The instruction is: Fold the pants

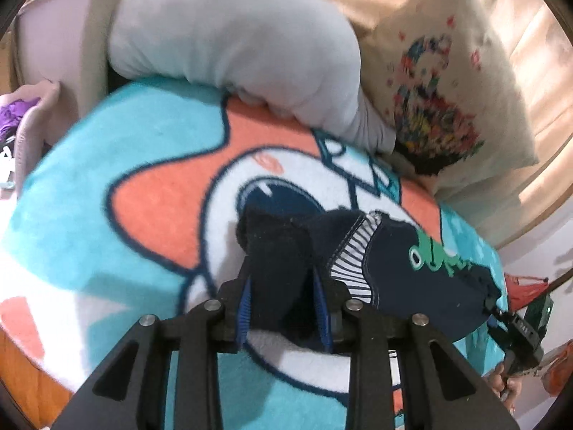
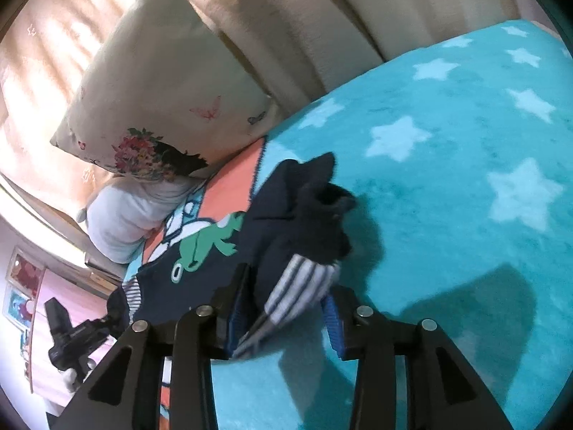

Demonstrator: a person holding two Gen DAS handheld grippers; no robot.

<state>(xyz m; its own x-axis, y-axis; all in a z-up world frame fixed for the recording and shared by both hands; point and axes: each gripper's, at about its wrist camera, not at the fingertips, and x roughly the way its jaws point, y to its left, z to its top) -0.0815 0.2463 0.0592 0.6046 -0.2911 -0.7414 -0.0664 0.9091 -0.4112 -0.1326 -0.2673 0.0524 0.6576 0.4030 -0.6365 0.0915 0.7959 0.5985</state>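
Small navy pants (image 1: 412, 268) with a green frog print and striped lining lie bunched on a turquoise cartoon blanket (image 1: 107, 186). In the left wrist view my left gripper (image 1: 281, 286) is shut on a dark fold of the pants, which fills the space between its blue pads. The right gripper's body (image 1: 519, 326) shows at the pants' far right end. In the right wrist view my right gripper (image 2: 286, 297) stands open. The striped edge of the pants (image 2: 297, 286) lies loosely between its fingers, with a gap at the right pad (image 2: 333, 326). The left gripper's body (image 2: 71, 333) shows at the lower left.
A grey pillow (image 1: 232, 43) and a floral cushion (image 1: 440, 89) rest at the blanket's far edge against a beige backrest (image 2: 322, 18). Star-patterned turquoise blanket (image 2: 465, 143) stretches to the right of the pants. A pink wall with pictures (image 2: 21, 286) is beyond the edge.
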